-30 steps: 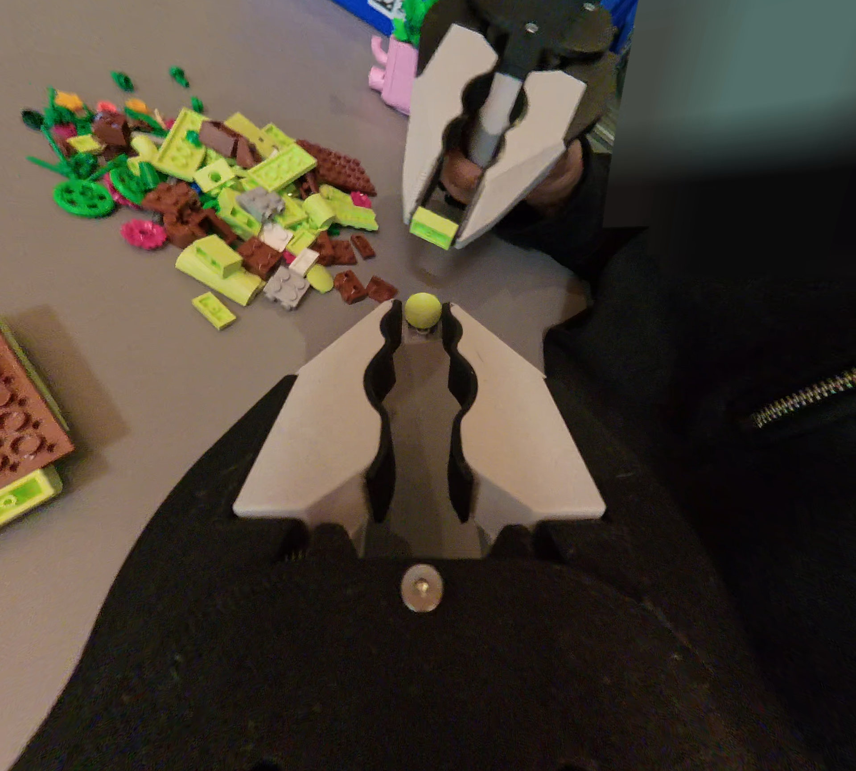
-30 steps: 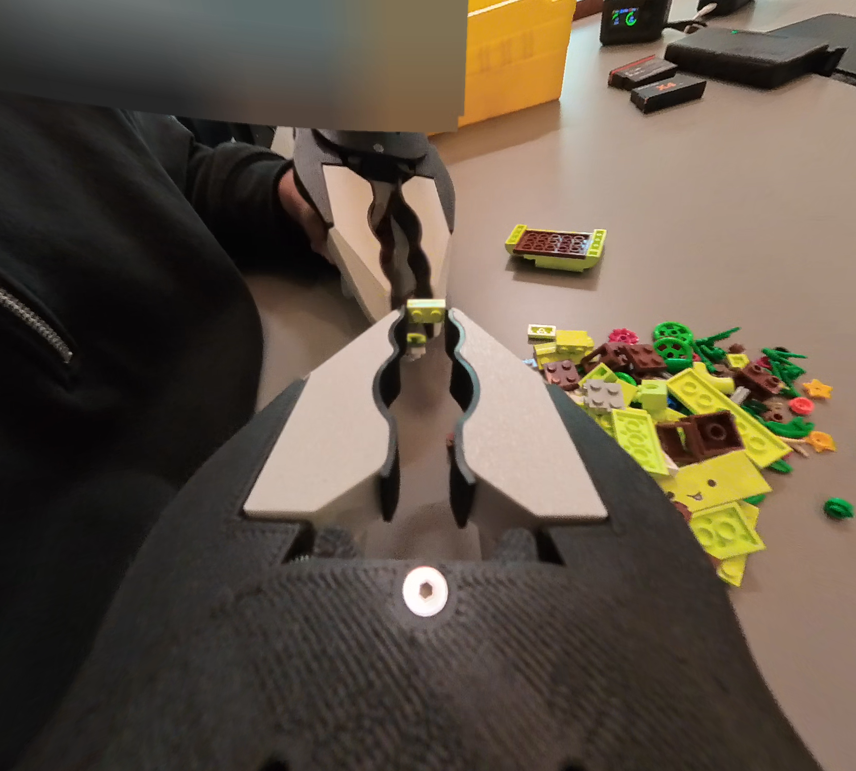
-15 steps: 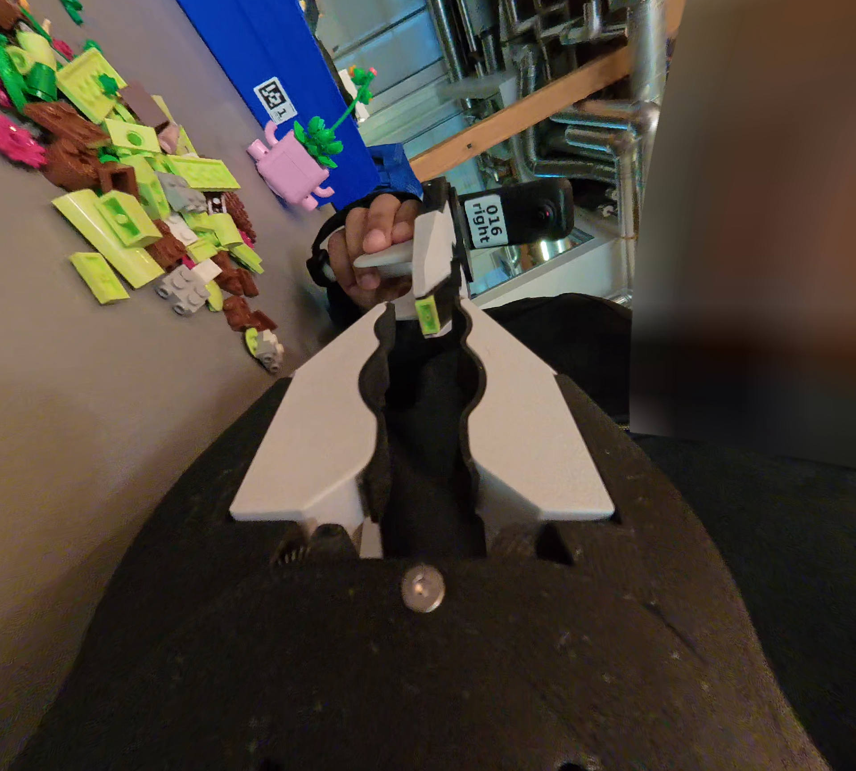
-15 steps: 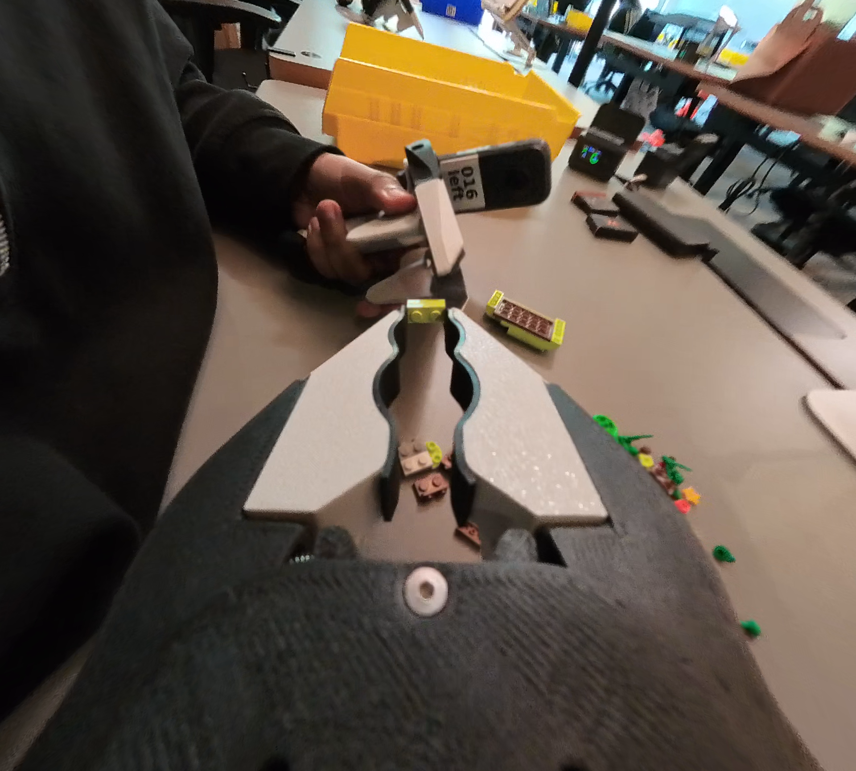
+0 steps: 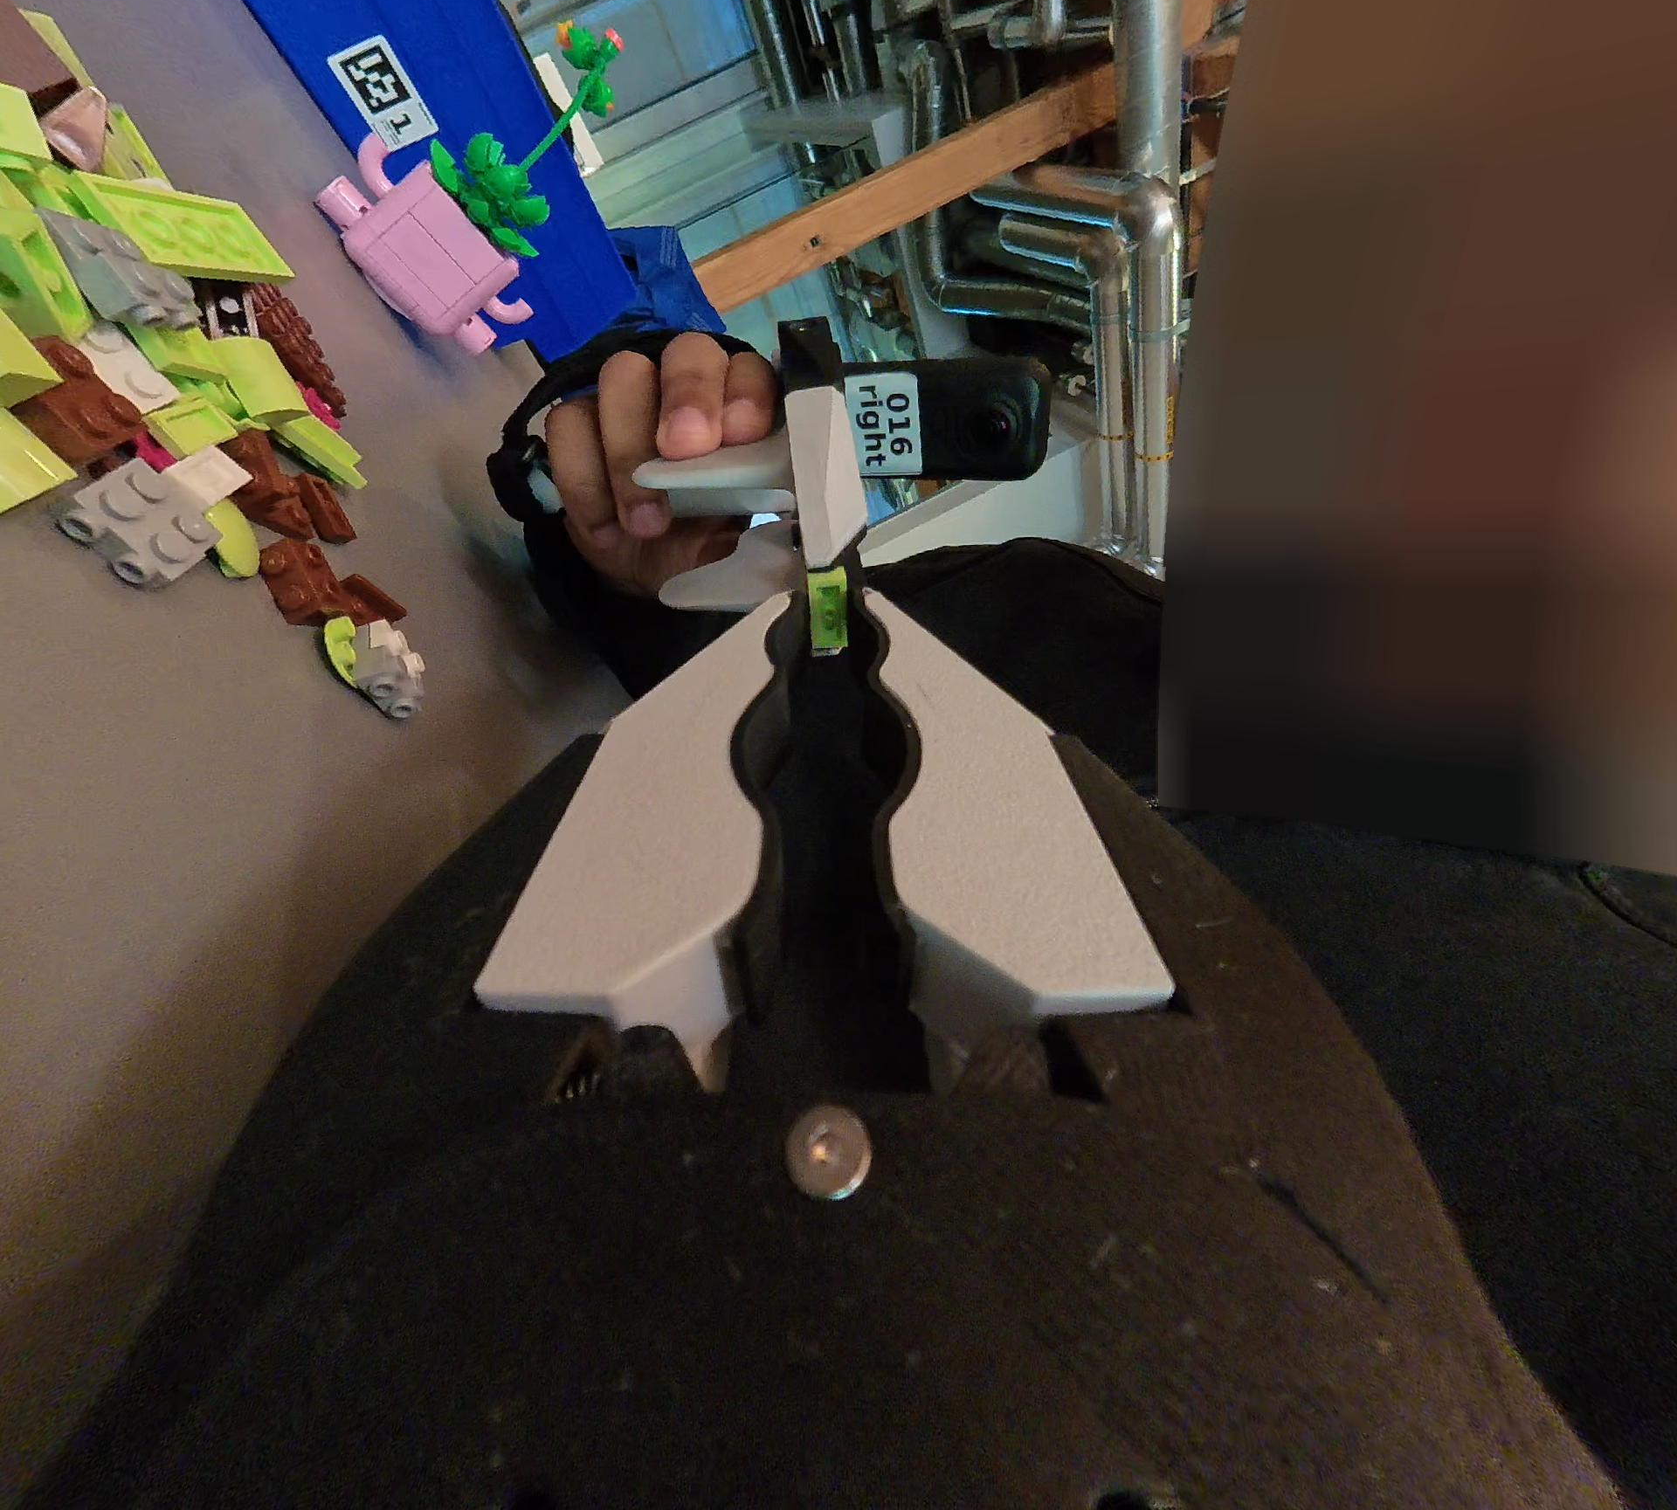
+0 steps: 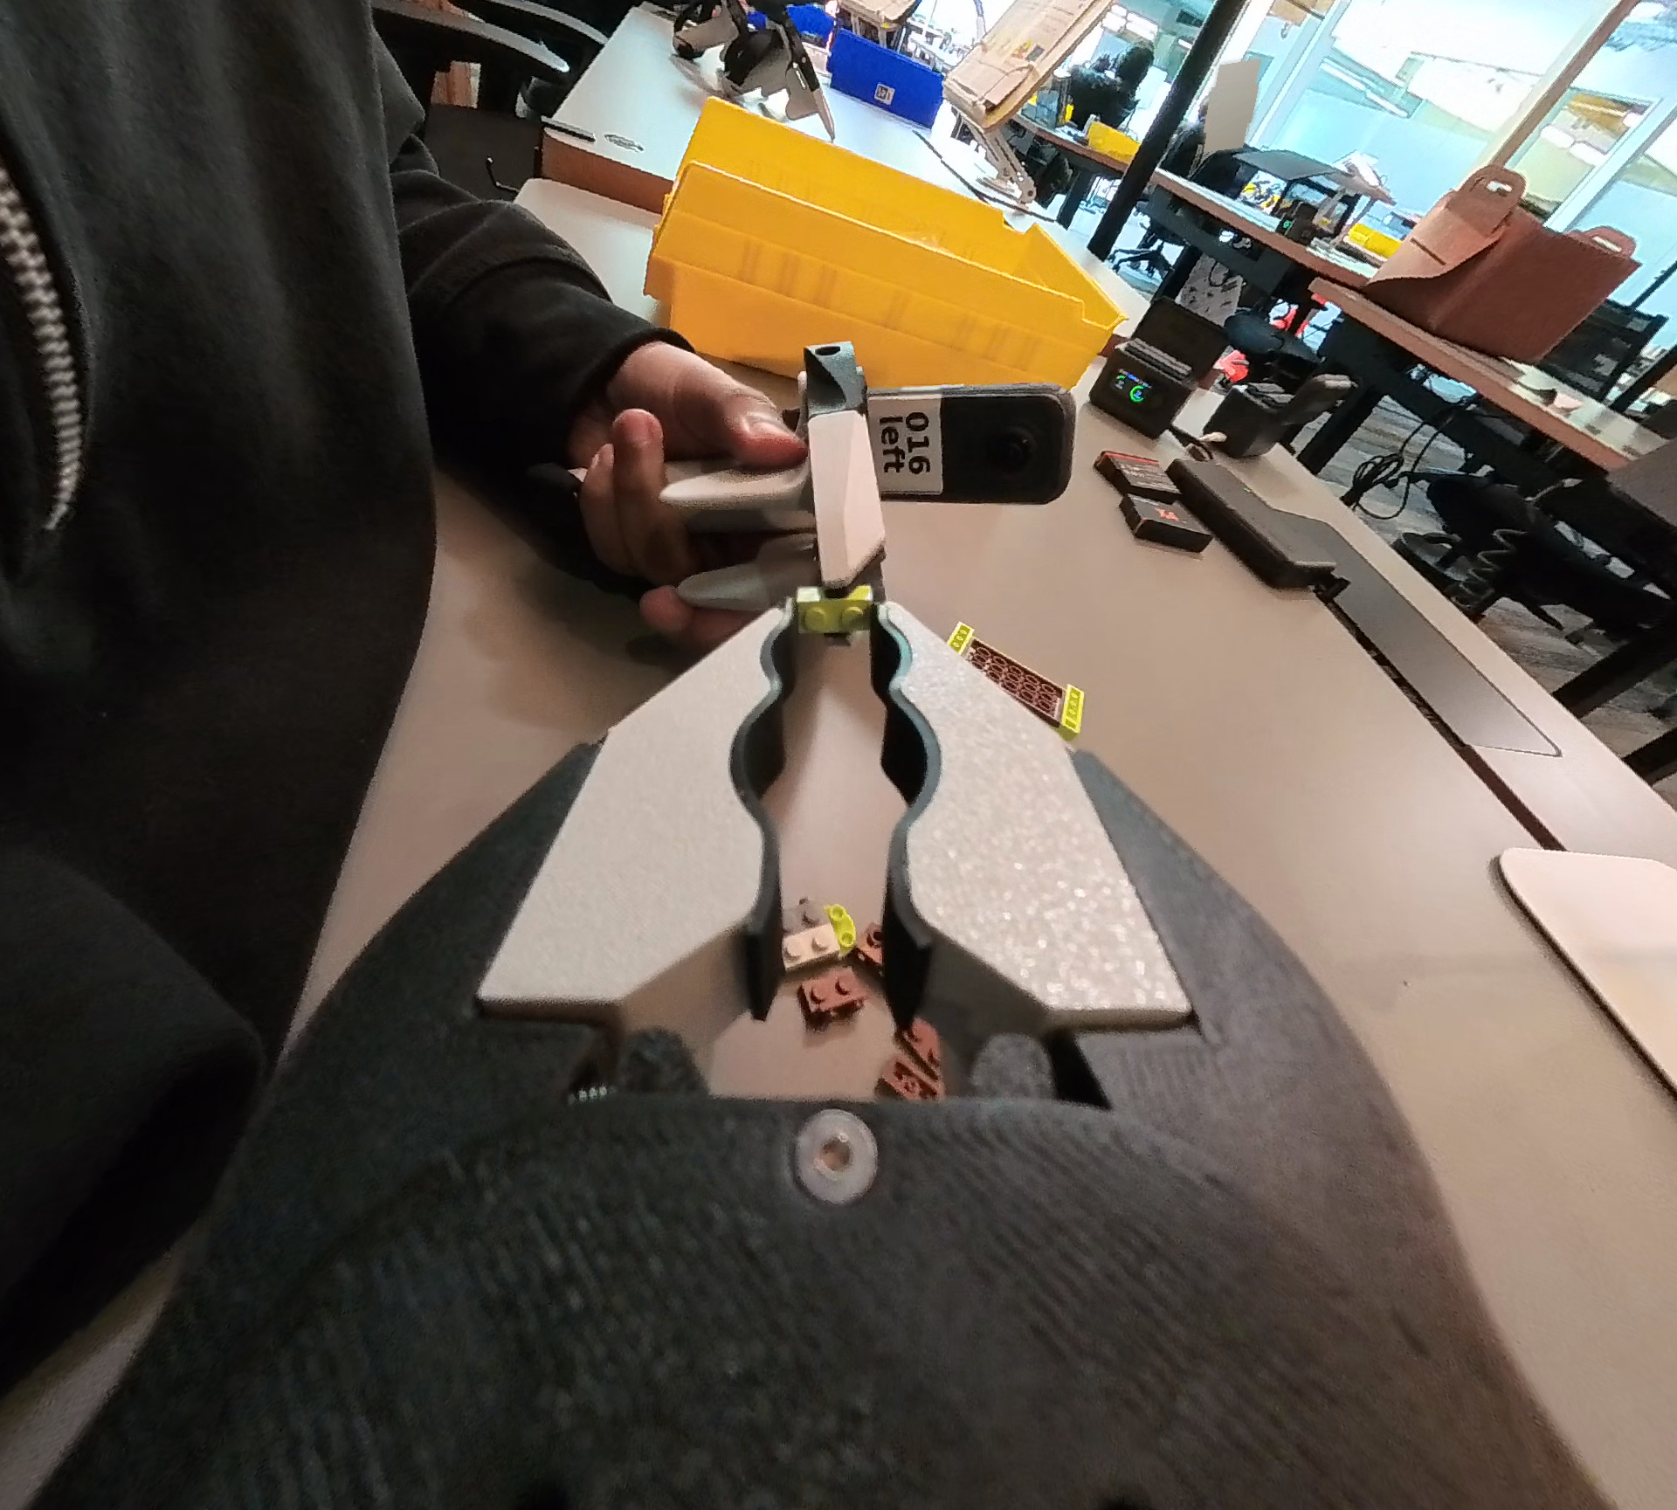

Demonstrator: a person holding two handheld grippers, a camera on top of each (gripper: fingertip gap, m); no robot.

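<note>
A grey table [image 6: 1225, 741] is carrying a yellow bin [image 6: 871, 269], a blue bin [image 5: 381, 15], a pink brick pot [image 5: 426, 255] and a brick pile [image 5: 154, 378] beside a brown plate [image 6: 1021, 682]. The right gripper [image 6: 833, 621] and left gripper [image 5: 826, 613] are meeting tip to tip above the table. The right one is grasping a lime brick [image 6: 833, 613] across its tips. The left one's fingers are lying close around that brick's edge; whether they are pinching it, I cannot tell. Loose bricks [image 6: 830, 958] are lying on the table under the right gripper
</note>
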